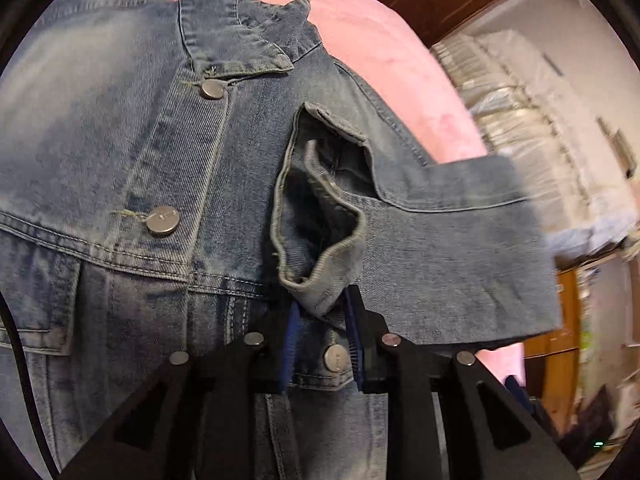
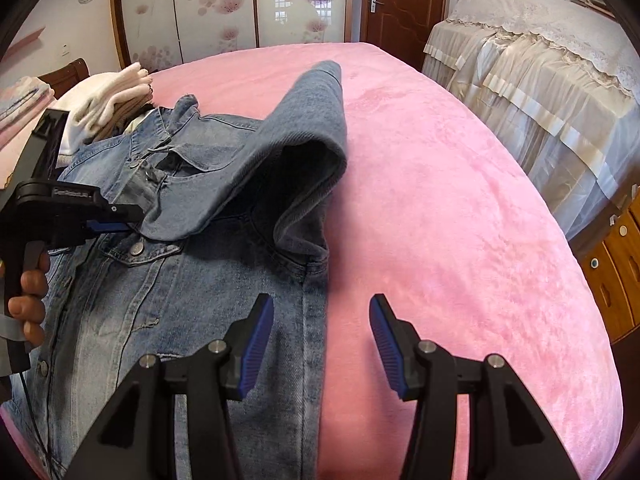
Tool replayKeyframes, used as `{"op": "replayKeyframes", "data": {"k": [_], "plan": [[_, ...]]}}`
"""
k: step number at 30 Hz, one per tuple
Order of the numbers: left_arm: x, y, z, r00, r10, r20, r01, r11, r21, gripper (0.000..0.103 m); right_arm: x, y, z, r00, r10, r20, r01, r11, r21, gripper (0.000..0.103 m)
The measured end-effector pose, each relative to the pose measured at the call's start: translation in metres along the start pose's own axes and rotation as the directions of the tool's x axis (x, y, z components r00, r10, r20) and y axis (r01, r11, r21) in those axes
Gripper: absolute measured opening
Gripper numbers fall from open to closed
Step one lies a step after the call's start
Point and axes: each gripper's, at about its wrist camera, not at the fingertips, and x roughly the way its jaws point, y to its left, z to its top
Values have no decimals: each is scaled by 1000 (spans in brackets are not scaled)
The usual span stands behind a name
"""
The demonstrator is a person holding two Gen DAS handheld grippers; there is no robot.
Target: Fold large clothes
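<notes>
Denim jacket (image 2: 192,280), blue, stone-washed: lies front-up on the pink bed (image 2: 460,208), collar toward the far end, metal buttons down the placket.

Sleeve (image 2: 288,140), same jacket: lifted off the bed and drawn across the chest. I see its cuff (image 1: 320,240) open and facing my left camera, gathered between blue pads.

Left gripper (image 1: 322,344): jaws pinching the sleeve at the cuff; in the right wrist view it sits at the left edge over the chest pocket, with the operator's fingers (image 2: 28,300) on its handle.

Right gripper (image 2: 322,344): jaws spread wide and holding nothing, hovering above the jacket's side seam where denim meets the pink cover.

Folded pale clothes (image 2: 116,96): stacked just beyond the jacket collar.

Second bed (image 2: 540,72), cream lace cover: stands to the right, apart from the pink one.

Wooden door (image 2: 404,4): in the far wall.
</notes>
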Motion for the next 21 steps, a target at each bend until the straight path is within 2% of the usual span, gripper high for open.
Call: {"op": "replayKeyframes", "data": {"k": [3, 9, 13, 16, 19, 21], "plan": [[3, 3, 1, 998, -59, -20, 59, 998, -4, 21, 0, 0, 0, 1000, -8, -4, 8, 1000, -5, 50], [6, -1, 12, 987, -160, -20, 159, 987, -13, 37, 1, -1, -2, 1000, -15, -9, 15, 1000, -1, 50], [3, -2, 22, 977, -214, -5, 214, 977, -18, 38, 4, -1, -3, 1000, -11, -15, 11, 1000, 0, 50], [6, 5, 26, 978, -210, -16, 209, 977, -34, 38, 3, 0, -2, 1000, -13, -12, 13, 1000, -1, 50], [13, 14, 29, 984, -172, -44, 170, 985, -41, 39, 3, 0, -2, 1000, -11, -9, 11, 1000, 3, 50], [15, 18, 29, 981, -187, -56, 184, 982, -51, 39, 2, -1, -1, 1000, -12, -7, 12, 1000, 2, 50]]}}
